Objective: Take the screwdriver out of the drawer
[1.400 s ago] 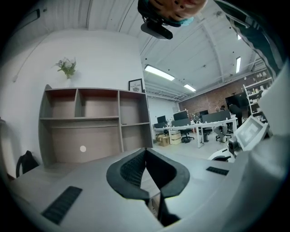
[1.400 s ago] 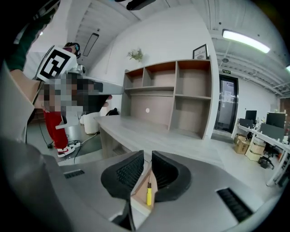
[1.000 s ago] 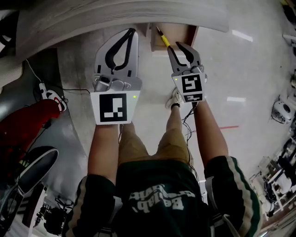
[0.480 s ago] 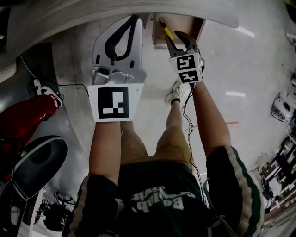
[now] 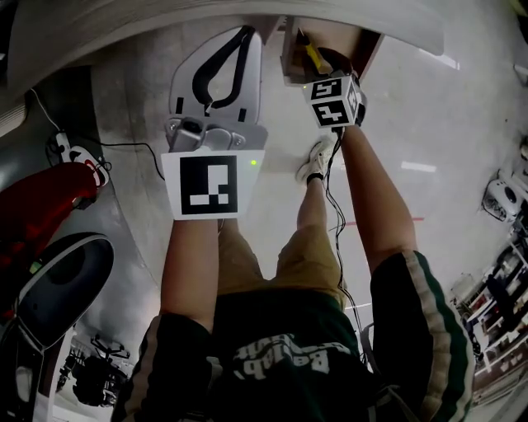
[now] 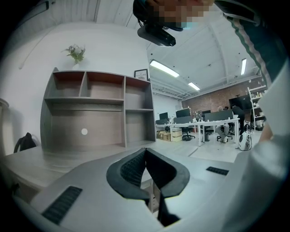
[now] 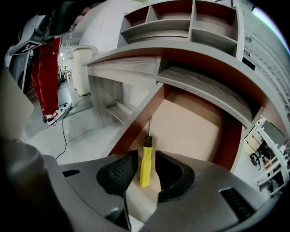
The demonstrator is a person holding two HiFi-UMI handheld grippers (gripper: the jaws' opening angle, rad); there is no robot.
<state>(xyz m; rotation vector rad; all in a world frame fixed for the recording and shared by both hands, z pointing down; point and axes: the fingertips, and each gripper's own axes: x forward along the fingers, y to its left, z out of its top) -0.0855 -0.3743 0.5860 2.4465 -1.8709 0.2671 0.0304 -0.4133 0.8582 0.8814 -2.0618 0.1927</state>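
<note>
A screwdriver with a yellow handle and thin metal shaft lies on the floor of the open wooden drawer, near its left wall. My right gripper points down into the drawer. It is open, and the yellow handle lies between its two dark pads with a gap on each side. In the head view the right gripper hangs over the drawer, with a bit of the screwdriver showing. My left gripper is shut and holds nothing, level beside the drawer; its pads meet at the tip.
The drawer sits under a curved grey desk that carries a shelf unit. On the floor are the person's shoe, a cable and power strip, a red object and a black seat at left.
The right gripper has dropped and tipped down into the drawer, closing in around the screwdriver handle. The left gripper has sunk a little.
</note>
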